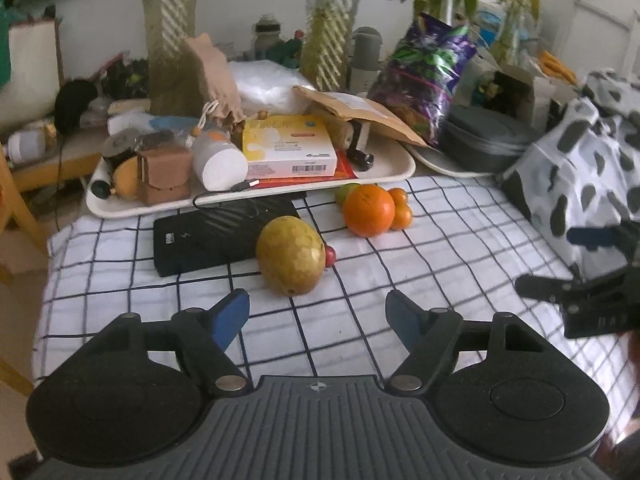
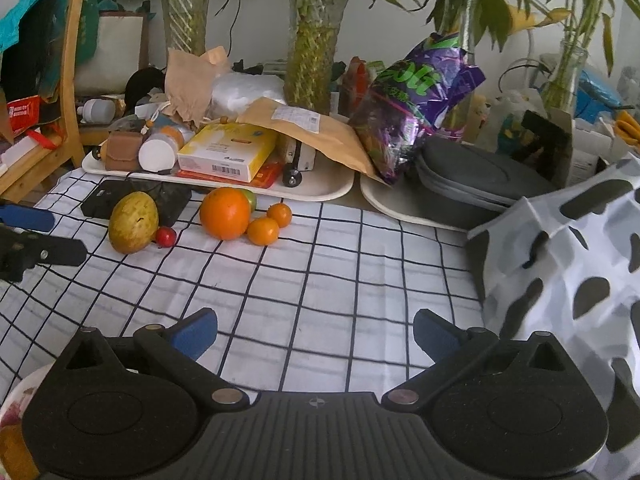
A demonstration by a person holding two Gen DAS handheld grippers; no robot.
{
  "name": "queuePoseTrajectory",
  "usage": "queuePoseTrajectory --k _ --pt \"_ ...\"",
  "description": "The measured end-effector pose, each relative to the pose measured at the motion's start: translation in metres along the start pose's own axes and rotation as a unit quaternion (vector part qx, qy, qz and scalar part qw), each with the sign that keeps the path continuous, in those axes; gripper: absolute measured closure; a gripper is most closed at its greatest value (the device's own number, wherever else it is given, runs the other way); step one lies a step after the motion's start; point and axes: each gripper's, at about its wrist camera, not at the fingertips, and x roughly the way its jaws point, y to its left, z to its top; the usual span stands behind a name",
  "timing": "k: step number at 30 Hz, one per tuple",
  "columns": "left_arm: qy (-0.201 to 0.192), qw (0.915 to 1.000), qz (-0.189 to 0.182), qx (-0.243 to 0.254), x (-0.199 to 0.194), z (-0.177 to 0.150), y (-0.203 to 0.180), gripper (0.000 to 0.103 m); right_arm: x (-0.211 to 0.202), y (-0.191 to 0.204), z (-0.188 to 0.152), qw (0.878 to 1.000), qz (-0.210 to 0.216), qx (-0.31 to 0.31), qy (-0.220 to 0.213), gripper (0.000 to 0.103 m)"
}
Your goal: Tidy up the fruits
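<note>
A yellow-green mango lies on the checked cloth, just ahead of my open, empty left gripper. A small red fruit touches its right side. Behind sit a large orange, two small oranges and a green fruit partly hidden. In the right wrist view the mango, red fruit, large orange and small oranges lie far left ahead. My right gripper is open and empty over bare cloth. The left gripper's fingers show at the left edge.
A black power bank with a cable lies left of the mango. A cluttered white tray stands behind the fruit, with vases, a purple bag and a grey case. A spotted white bag stands at the right.
</note>
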Motion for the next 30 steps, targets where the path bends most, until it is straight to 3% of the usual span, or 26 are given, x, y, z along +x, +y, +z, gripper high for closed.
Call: queuePoseTrajectory --k 10,16,27,30 --pt "0.022 0.9958 -0.045 -0.077 0.046 0.015 0.032 0.041 0.030 0.003 0.012 1.000 0.015 -0.024 0.008 0.000" --pt "0.032 0.9908 -0.065 -0.114 0.069 0.018 0.046 0.041 0.044 -0.001 0.017 0.999 0.031 -0.009 0.016 0.000" --pt "0.036 0.9821 -0.087 -0.163 0.089 0.022 0.063 0.043 0.070 0.001 0.021 0.997 0.072 -0.006 0.011 0.000" --pt "0.039 0.9812 -0.091 -0.165 0.088 0.023 0.062 0.049 0.077 0.003 0.022 0.996 0.083 -0.007 0.008 0.000"
